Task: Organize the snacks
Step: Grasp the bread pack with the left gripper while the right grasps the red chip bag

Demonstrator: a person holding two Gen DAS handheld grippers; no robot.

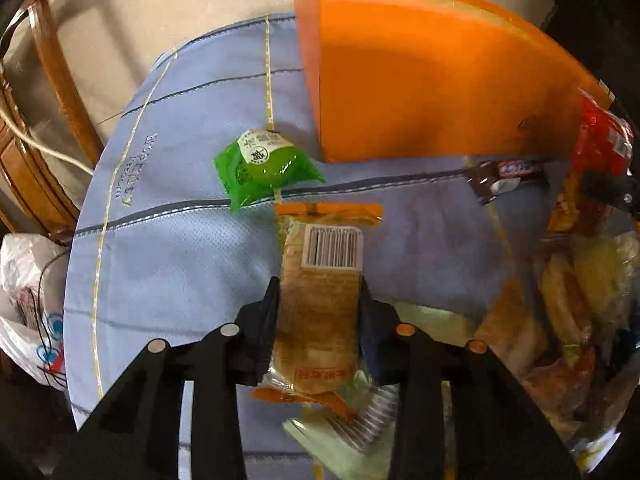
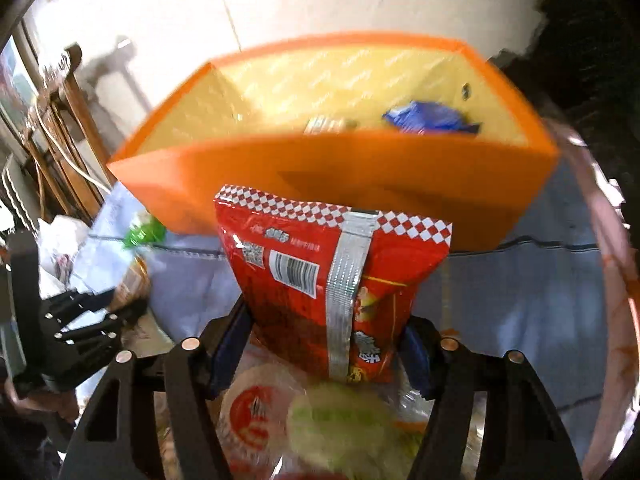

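My left gripper (image 1: 318, 292) is shut on a clear-wrapped brown pastry packet (image 1: 320, 300) with a barcode, held above the blue tablecloth (image 1: 168, 264). My right gripper (image 2: 326, 320) is shut on a red snack bag (image 2: 332, 280) with a checkered top, held in front of the open orange box (image 2: 332, 176). The box holds a blue wrapped snack (image 2: 432, 118) and another small packet (image 2: 328, 125). The box also shows in the left wrist view (image 1: 432, 92). A green wrapped snack (image 1: 264, 166) and a dark chocolate bar (image 1: 504, 176) lie on the cloth.
A heap of mixed snack packets (image 1: 576, 300) lies at the right; more snacks (image 2: 320, 424) sit under my right gripper. Wooden chairs (image 1: 52, 92) and a white plastic bag (image 1: 28, 304) stand past the table's left edge. The left gripper shows in the right wrist view (image 2: 124, 304).
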